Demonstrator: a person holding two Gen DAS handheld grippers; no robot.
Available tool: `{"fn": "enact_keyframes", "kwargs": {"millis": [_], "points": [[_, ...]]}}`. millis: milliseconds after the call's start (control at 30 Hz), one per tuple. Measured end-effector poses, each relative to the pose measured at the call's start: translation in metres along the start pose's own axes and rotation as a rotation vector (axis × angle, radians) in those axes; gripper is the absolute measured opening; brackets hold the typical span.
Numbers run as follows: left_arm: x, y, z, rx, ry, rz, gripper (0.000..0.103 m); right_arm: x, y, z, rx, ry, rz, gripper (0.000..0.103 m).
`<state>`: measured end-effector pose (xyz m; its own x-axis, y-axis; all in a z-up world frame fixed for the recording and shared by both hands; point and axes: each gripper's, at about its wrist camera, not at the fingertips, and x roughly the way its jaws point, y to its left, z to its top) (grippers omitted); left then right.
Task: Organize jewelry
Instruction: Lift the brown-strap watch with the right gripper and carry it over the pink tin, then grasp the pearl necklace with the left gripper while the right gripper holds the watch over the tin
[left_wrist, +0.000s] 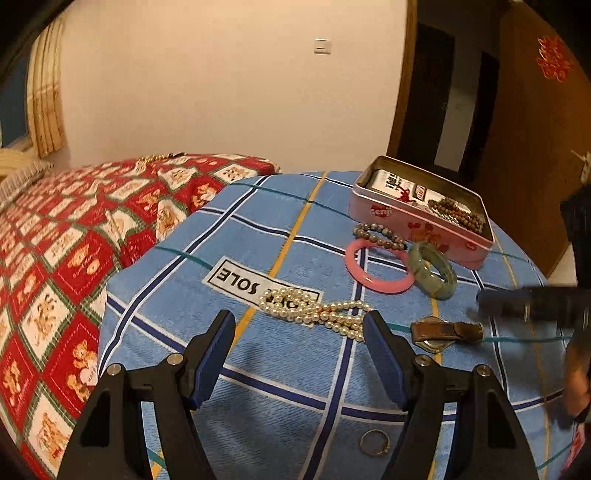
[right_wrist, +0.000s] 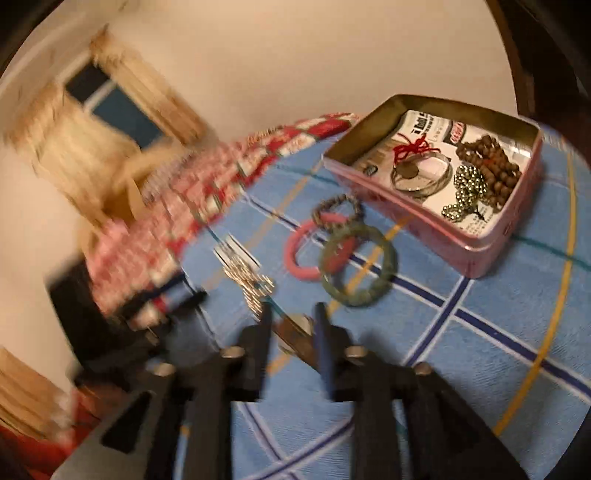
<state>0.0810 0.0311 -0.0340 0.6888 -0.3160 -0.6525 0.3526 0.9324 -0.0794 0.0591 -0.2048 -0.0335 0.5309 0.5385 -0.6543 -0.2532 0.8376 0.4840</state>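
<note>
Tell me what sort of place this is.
Most likely a bedroom in a home. The jewelry lies on a blue checked bedsheet beside a red bear-print quilt; a curtained window and a brown wooden door are also in view. An open pink metal tin holds beads.

The blue checked cloth (left_wrist: 288, 376) is viewed from low and near by the left wrist camera, angled downward. The same cloth is viewed by the right wrist camera, tilted and blurred. The pink tin (left_wrist: 417, 225) (open) and bangles are shared.
</note>
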Motion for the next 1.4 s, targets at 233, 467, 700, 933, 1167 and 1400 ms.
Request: {"fn": "enact_keyframes", "kwargs": {"millis": [233,467,700,933,1167,1400], "points": [[-0.002,0.008,0.000,-0.034,-0.002,0.003,0.072,0.036,0.033,-0.018,-0.338,0.109,-0.172,0.062],[-0.002,0.010,0.001,-0.025,-0.004,0.003,0.072,0.045,0.033,-0.018,-0.462,0.186,-0.246,0.024],[0.003,0.012,0.003,-0.024,0.011,-0.006,0.072,0.012,-0.026,0.008,0.017,0.073,0.110,0.024],[0.017,0.004,0.008,0.045,0.056,-0.037,0.072,-0.008,-0.078,0.018,0.408,-0.070,0.512,0.024],[0.049,-0.018,0.015,0.159,0.168,-0.108,0.072,-0.022,-0.090,0.032,0.416,-0.141,0.481,0.024],[0.072,-0.021,0.024,0.135,0.211,-0.052,0.061,-0.038,-0.106,0.044,0.414,-0.231,0.356,0.024]]}}
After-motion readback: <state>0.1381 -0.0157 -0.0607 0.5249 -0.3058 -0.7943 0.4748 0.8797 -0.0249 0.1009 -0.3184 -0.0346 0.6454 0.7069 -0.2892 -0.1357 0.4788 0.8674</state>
